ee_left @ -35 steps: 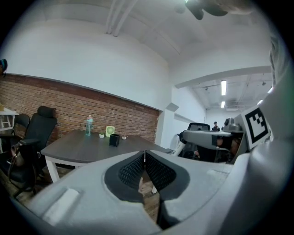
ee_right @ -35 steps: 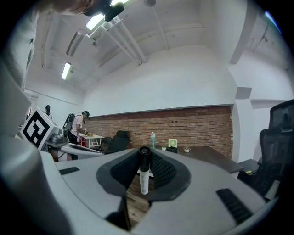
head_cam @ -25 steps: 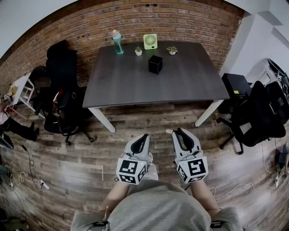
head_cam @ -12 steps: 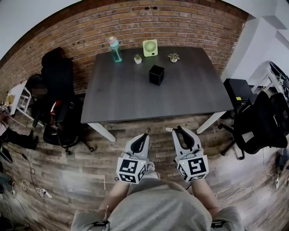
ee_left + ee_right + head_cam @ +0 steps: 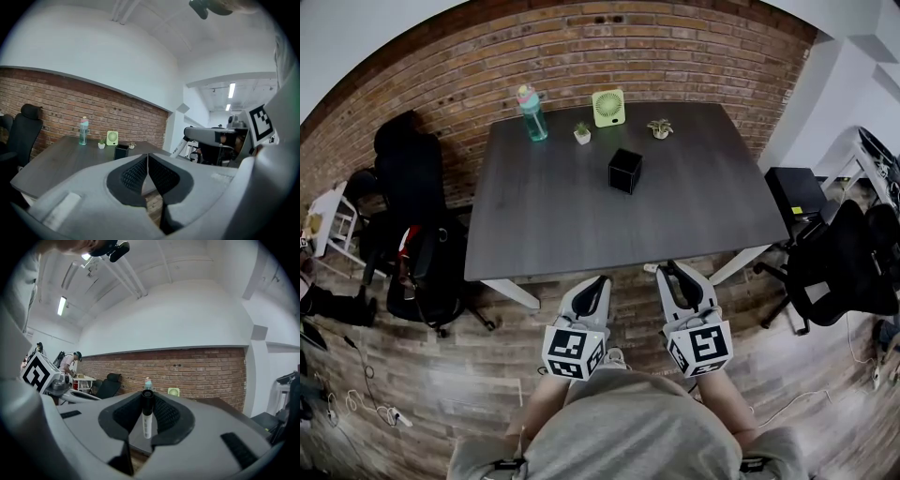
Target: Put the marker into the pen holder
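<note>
Right gripper (image 5: 147,401) pinches a white marker with a black cap (image 5: 146,420). It stands upright betw. the jaws, cap end on top. In the head view a small white bit at that gripper's tip is prob. the marker's end, too small to be sure.

Left gripper (image 5: 147,166) has its jaws pressed together, nothing betw. them.

Both are held low in front of the person, side by side over the wood-plank floor (image 5: 459,366), just short of the near edge of the dark grey rectangular table (image 5: 675,206).

The black cube-shaped pen holder (image 5: 624,171) stands on the table past its middle, well apart from both grippers. Behind it, along the brick-wall side: teal bottle w/ pink cap (image 5: 531,112), small green fan (image 5: 608,107), two small potted plants (image 5: 581,133).
</note>
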Available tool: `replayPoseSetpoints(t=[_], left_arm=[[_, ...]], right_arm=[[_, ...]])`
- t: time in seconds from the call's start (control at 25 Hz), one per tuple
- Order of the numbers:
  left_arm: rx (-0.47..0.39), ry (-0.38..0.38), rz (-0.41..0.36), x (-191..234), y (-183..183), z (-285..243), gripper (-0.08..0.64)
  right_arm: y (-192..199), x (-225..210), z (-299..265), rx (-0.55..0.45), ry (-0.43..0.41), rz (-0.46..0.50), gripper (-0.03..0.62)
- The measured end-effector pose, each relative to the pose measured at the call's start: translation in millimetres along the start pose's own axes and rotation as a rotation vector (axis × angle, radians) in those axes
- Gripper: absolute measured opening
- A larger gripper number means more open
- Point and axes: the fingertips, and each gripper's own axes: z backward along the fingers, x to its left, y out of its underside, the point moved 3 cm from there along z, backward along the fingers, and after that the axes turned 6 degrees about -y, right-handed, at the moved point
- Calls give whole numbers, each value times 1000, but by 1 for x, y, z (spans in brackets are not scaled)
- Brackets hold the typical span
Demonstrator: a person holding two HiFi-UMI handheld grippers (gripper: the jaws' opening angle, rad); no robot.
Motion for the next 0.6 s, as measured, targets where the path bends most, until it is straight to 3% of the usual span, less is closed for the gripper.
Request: replayPoseSetpoints(t=[0.6], left_arm=[[1,12,-1,49,-12,-56,21]], right_arm=[[0,-24,-71,-5,20,3,74]])
